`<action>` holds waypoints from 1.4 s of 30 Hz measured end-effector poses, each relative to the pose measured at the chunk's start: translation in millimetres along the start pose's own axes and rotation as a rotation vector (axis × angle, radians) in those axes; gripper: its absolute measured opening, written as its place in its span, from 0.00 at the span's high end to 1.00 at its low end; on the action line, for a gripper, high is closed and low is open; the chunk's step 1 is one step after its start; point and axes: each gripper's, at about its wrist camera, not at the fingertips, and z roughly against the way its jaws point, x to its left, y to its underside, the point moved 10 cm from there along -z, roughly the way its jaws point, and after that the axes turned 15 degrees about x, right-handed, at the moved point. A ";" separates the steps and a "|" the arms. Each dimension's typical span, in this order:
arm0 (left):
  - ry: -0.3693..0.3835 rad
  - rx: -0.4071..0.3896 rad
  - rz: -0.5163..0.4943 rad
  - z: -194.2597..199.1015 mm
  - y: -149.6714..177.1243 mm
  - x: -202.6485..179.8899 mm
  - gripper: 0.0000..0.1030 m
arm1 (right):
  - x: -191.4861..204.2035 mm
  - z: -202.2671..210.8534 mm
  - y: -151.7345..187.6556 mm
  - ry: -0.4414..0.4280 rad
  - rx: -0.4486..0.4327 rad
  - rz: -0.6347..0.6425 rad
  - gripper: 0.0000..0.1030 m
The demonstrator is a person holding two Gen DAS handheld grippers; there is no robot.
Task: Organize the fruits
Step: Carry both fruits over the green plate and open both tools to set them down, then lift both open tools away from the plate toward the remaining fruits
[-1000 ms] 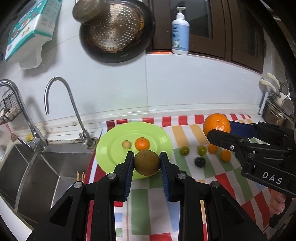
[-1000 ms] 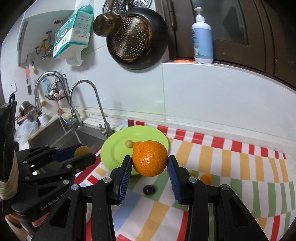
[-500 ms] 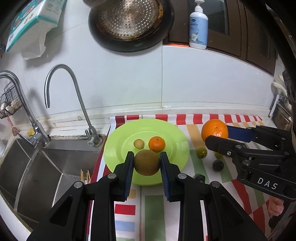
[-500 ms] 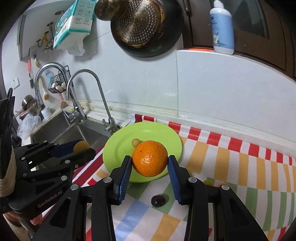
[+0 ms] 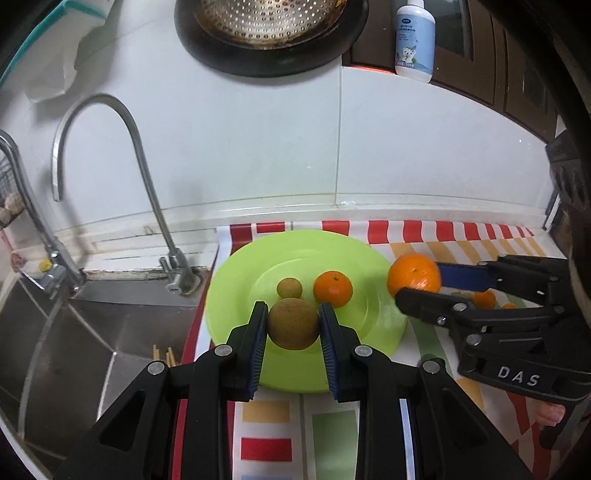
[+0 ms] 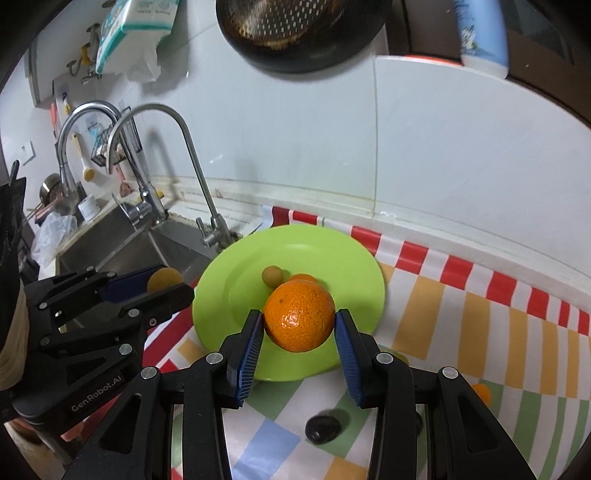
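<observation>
White capitals "DAS" stood on the black body of the right tool [image 5: 417,291], seen at the right of the left wrist view. In the right wrist view, "GenRobot.AI" ran in pale letters along the black body of the left tool [image 6: 168,286], near the left edge. The white pump bottle [image 5: 413,40] on the far ledge carried a blue oval logo and a small cartoon figure, with lines of print too small to read. The teal and white tissue pack [image 6: 138,27] hanging on the far wall bore printing that could not be made out.
</observation>
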 end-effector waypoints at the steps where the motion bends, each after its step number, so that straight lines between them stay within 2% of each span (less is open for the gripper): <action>1: 0.001 0.004 -0.005 -3.6 -0.5 0.7 0.73 | 0.3 -4.3 -0.4 -0.001 0.007 0.003 0.60; 19: 0.024 0.138 -0.084 -63.5 9.4 2.2 0.73 | -5.8 -64.7 4.6 -0.011 0.125 -0.005 0.60; 22: 0.022 0.136 -0.075 -64.3 8.1 4.7 0.64 | -6.8 -68.5 4.4 -0.017 0.130 -0.010 0.60; 27: -0.002 0.143 -0.040 -56.8 8.8 8.8 0.63 | -9.2 -65.2 5.2 -0.019 0.123 -0.023 0.60; 32: -0.006 0.129 -0.006 -41.2 8.0 9.4 0.63 | -11.1 -47.0 2.1 -0.004 0.074 -0.026 0.60; 42: -0.024 0.060 0.029 6.3 4.3 -1.4 0.56 | -11.4 -4.9 7.9 -0.011 0.007 -0.039 0.59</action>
